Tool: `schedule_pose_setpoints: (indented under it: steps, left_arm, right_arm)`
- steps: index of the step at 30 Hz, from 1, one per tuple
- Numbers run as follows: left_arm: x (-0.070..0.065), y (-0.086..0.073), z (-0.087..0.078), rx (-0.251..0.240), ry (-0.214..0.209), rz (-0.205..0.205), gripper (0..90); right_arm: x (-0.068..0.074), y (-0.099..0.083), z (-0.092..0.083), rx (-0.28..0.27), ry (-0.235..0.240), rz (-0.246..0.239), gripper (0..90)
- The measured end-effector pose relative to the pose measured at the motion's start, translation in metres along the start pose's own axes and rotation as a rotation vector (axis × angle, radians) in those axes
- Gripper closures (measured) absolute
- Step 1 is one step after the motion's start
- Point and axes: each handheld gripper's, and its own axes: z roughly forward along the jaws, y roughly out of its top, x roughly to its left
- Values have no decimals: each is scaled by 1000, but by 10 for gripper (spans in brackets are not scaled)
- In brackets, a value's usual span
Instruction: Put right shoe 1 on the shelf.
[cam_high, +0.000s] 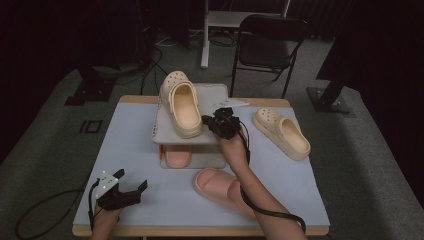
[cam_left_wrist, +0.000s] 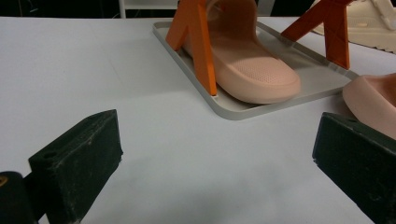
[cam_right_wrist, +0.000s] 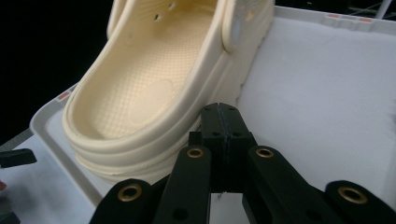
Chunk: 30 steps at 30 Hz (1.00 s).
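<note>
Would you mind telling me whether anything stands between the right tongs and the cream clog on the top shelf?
Nothing visible does. The right tongs, shut and empty, sit right beside the cream clog near its heel, with only bare top shelf around them. Whether they touch the clog is unclear.

Cream clog (cam_right_wrist: 154, 88): matt foam-like plastic, dimpled footbed; tray (cam_right_wrist: 327, 93) smooth, probably plastic.

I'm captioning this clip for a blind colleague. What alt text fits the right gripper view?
The right gripper has its black jaws shut with nothing between them, just beside the heel end of a cream clog. The clog sits on the top tier of a grey shoe rack, whose raised rim runs along the back; the background is dark.
</note>
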Motion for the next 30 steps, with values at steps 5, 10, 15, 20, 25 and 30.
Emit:
schedule_pose_setpoints:
  steps: [5,10,15,20,25,30]
  left_arm:
    - [0,0,0,-2,0,0,14]
    - [0,1,-1,-6,-3,-1,15]
    - [0,1,-1,-3,-4,1,15]
    - [0,0,0,-4,-5,-3,15]
    - [0,0,0,1,-5,-4,15]
    - [-1,0,0,-3,-7,-8,14]
  right_arm:
    - [11,2,5,-3,37,-3,900]
    - [22,6,10,-6,50,-18,900]
    - [29,8,14,-17,65,-27,900]
    - [26,9,14,-15,58,-23,900]
    - [21,6,9,-18,51,-18,833]
    - [17,5,4,-25,48,-20,772]
